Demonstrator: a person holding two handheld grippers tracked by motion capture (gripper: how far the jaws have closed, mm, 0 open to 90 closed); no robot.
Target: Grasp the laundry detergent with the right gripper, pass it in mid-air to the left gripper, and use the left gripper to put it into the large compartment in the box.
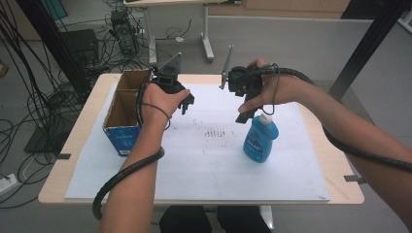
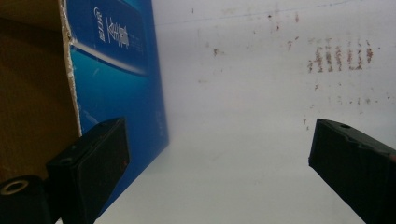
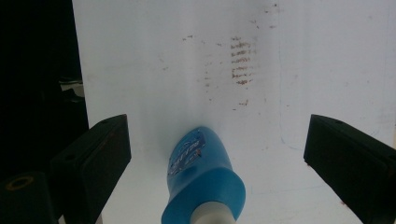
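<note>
Right gripper (image 1: pixel 245 115) hovers spread above the upright blue bottle (image 1: pixel 261 140); left gripper (image 1: pixel 187 103), also spread, hovers beside the cardboard box (image 1: pixel 122 114).

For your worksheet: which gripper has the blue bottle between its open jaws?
The right gripper: the bottle stands between its jaws; the left gripper has none.
</note>
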